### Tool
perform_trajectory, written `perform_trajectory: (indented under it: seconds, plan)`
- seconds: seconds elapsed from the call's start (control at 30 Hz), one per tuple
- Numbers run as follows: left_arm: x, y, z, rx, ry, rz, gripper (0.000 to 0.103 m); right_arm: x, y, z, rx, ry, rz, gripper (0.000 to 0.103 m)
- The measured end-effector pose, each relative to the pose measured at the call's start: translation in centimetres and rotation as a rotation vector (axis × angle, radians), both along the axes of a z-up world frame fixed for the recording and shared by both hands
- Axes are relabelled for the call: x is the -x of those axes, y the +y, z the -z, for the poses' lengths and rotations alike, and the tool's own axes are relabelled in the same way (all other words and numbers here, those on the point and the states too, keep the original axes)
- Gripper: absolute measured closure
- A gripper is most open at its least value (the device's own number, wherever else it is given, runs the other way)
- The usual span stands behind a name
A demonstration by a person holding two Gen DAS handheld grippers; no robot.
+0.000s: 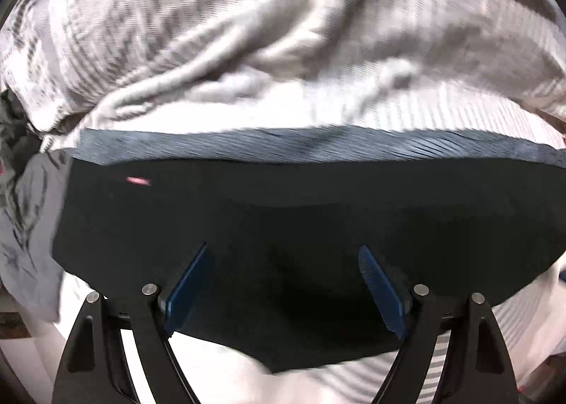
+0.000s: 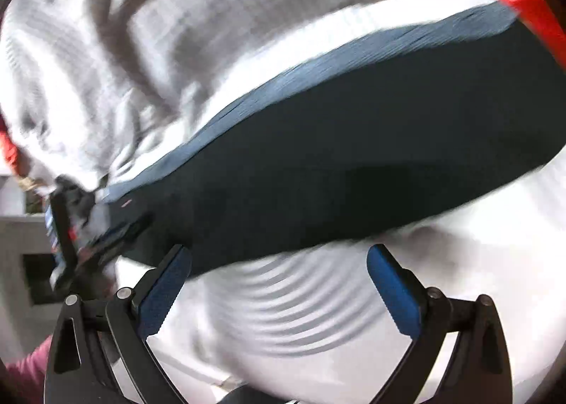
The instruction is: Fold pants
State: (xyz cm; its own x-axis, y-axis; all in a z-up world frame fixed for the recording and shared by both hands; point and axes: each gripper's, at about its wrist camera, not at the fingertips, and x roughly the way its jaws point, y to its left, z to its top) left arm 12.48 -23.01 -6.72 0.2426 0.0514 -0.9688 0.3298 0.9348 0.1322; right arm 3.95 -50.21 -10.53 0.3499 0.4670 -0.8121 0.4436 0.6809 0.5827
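Black pants [image 1: 283,213] with a blue-grey waistband [image 1: 283,145] lie flat on a striped white bed cover [image 1: 371,110]. My left gripper [image 1: 283,248] hangs over the pants, pointing steeply down, open, with nothing pinched between its blue pads [image 1: 187,290]. In the right wrist view the pants [image 2: 353,163] run slantwise, with the waistband [image 2: 318,75] along their upper edge. My right gripper [image 2: 279,250] stands wide open at the pants' near edge, over the bed cover [image 2: 300,305], and holds nothing. The left gripper's black body [image 2: 67,227] shows by the pants' left end. Both views are motion-blurred.
A crumpled striped blanket [image 1: 230,32] piles up beyond the waistband. Grey cloth [image 1: 28,227] lies bunched at the left. A red object [image 2: 530,15] sits past the pants' far right end. A pink sleeve [image 2: 24,372] and grey furniture [image 2: 21,237] show at the left edge.
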Motion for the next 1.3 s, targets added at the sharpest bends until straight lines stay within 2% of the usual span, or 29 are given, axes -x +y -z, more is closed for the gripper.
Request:
perform_trajectory:
  seconds: [0.07,0.13,0.23,0.3,0.37,0.43,0.5,0.7,0.87,0.9,0.93,0.97,1.0,1.1,1.27,1.3]
  plan:
    - [-1.5,2.5,-0.4,-0.005,-0.027,0.003,0.017,0.2,4.6,-0.5,-0.073,-0.032,-0.024,0.002]
    - [-2.6,5.4,-0.7,-0.034,-0.066,0.011,0.017,-1.3,8.5,-0.1,-0.121,-0.044,-0.041,0.003]
    - [-4.7,8.9,1.4,-0.12,-0.084,0.02,0.017,-2.7,14.6,1.5,-0.188,-0.056,-0.074,0.006]
    - [-5.6,11.1,4.2,-0.202,-0.041,0.006,0.016,-3.5,18.0,2.8,-0.209,-0.057,-0.102,0.011]
    - [-5.9,13.4,4.4,-0.094,-0.059,-0.027,0.003,-4.2,20.4,4.1,-0.215,-0.04,-0.13,0.022]
    - [-6.2,14.4,5.0,-0.049,-0.051,-0.026,0.003,-4.6,22.3,5.2,-0.229,-0.034,-0.156,0.035]
    - [-6.0,14.6,5.1,-0.041,-0.07,-0.015,0.002,-5.3,23.9,6.1,-0.227,-0.039,-0.169,0.042]
    - [-6.3,15.5,5.1,-0.001,-0.071,-0.007,0.002,-6.6,24.8,6.8,-0.21,-0.061,-0.133,0.048]
    - [-6.6,15.8,5.4,0.001,-0.075,0.0,0.001,-7.6,24.8,7.4,-0.237,-0.071,-0.099,0.049]
    - [-6.9,16.1,5.6,0.002,-0.075,-0.001,0.001,-8.0,24.9,7.5,-0.241,-0.063,-0.1,0.06]
    - [-6.8,16.1,5.6,0.0,-0.073,-0.002,0.001,-8.2,25.0,7.2,-0.235,-0.056,-0.108,0.076]
    - [-6.4,15.6,5.3,-0.002,-0.069,-0.003,0.001,-8.4,25.0,6.7,-0.211,-0.059,-0.123,0.084]
    - [-6.5,15.5,5.3,-0.002,-0.065,-0.004,0.001,-8.3,24.8,5.9,-0.194,-0.079,-0.149,0.088]
    - [-6.4,15.5,5.3,0.002,-0.068,0.0,0.001,-7.9,24.5,4.9,-0.21,-0.102,-0.188,0.089]
    - [-6.3,15.4,5.2,-0.002,-0.061,-0.006,0.001,-7.1,25.1,6.2,-0.209,-0.037,-0.184,0.089]
    - [-6.4,15.4,5.2,-0.001,-0.058,-0.006,0.001,-6.7,25.2,6.4,-0.217,-0.022,-0.193,0.093]
